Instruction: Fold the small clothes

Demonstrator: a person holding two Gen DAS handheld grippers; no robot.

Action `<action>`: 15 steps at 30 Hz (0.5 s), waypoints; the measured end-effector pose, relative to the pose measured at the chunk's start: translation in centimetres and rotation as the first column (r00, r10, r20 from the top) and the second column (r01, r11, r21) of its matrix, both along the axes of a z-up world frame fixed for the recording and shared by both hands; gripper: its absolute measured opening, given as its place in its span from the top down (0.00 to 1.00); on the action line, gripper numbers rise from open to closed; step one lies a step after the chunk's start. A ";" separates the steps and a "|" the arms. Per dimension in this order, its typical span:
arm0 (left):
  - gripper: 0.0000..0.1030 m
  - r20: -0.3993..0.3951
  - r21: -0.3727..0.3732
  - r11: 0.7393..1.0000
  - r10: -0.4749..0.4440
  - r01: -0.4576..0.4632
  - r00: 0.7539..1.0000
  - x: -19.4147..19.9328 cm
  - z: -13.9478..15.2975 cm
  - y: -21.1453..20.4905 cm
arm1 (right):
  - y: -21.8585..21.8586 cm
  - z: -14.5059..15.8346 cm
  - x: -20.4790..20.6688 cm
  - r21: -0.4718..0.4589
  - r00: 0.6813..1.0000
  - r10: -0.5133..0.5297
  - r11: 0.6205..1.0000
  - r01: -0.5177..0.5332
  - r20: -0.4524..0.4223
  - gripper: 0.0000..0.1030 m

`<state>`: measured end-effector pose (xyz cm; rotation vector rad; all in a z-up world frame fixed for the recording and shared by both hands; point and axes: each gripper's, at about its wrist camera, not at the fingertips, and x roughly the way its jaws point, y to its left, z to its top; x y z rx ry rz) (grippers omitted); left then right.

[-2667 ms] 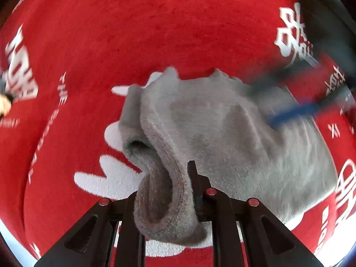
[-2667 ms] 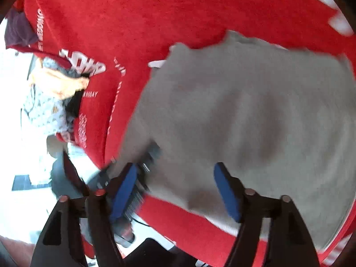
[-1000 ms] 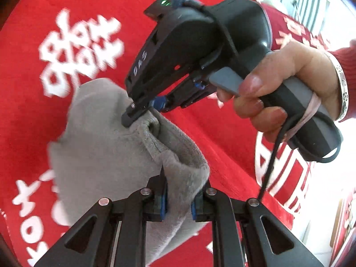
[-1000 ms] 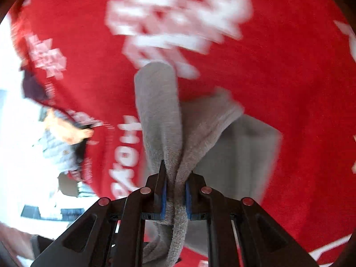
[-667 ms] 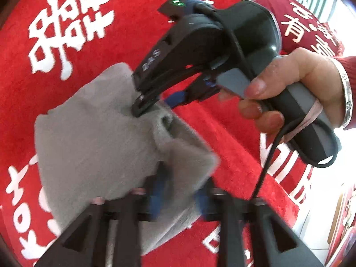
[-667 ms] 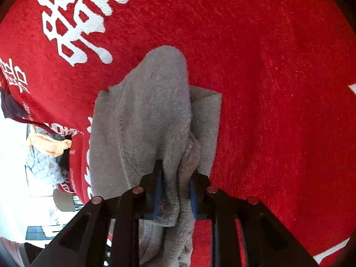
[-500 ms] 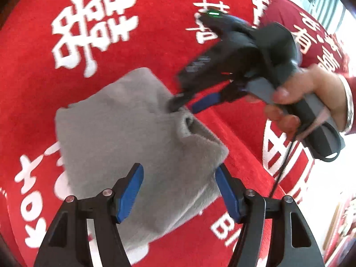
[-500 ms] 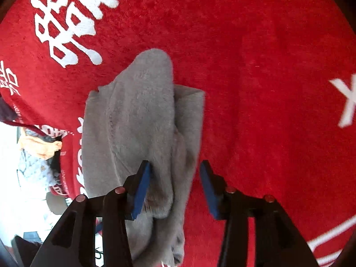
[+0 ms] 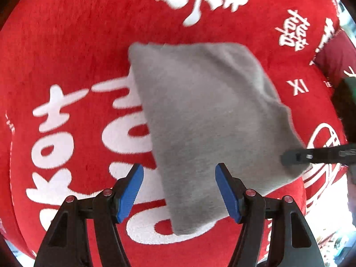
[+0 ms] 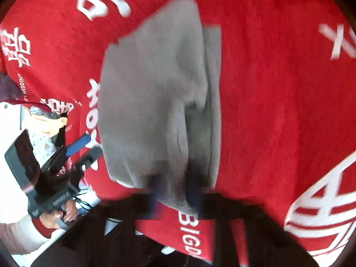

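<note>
Fingers first: sprung wide on the left [image 9: 131, 187], just let go of the fold. Clenching again on the right [image 9: 298, 156], after a brief release, onto the grey garment [image 9: 207, 115] at its 3 o'clock corner. Lies folded mid red blanket [image 9: 66, 44]. Points steeply down, left; slants in, right. Probably another fold ahead.

Home: red wedding-print blanket [image 9: 77, 44] as surface, clothes pile [image 10: 44, 133] beside

Matt grey fleecy garment [image 9: 207, 115] on plush red cloth [image 9: 66, 44]
</note>
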<state>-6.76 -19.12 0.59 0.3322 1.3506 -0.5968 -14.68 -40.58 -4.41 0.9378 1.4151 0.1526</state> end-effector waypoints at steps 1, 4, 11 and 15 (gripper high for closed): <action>0.34 -0.004 0.014 1.000 0.002 -0.002 1.000 0.1 -0.5 0.4 | 0.2 0.3 -0.1 0.036 1.000 -0.013 0.999 0.012 0.025 0.94; 0.34 -0.032 0.041 0.999 0.003 -0.002 0.999 0.0 -1.9 1.7 | 0.8 1.4 -0.7 0.096 0.996 -0.035 0.995 0.026 0.087 0.94; 0.31 -0.093 0.006 1.000 -0.023 0.024 0.995 0.0 -3.9 3.4 | -1.7 -3.4 -4.2 0.081 0.994 -0.107 0.991 0.110 -0.037 0.96; 0.31 -0.107 0.002 1.000 -0.030 0.030 0.994 0.2 -4.0 4.5 | -1.8 -1.8 -5.0 0.031 0.995 -0.098 0.995 0.099 -0.027 0.90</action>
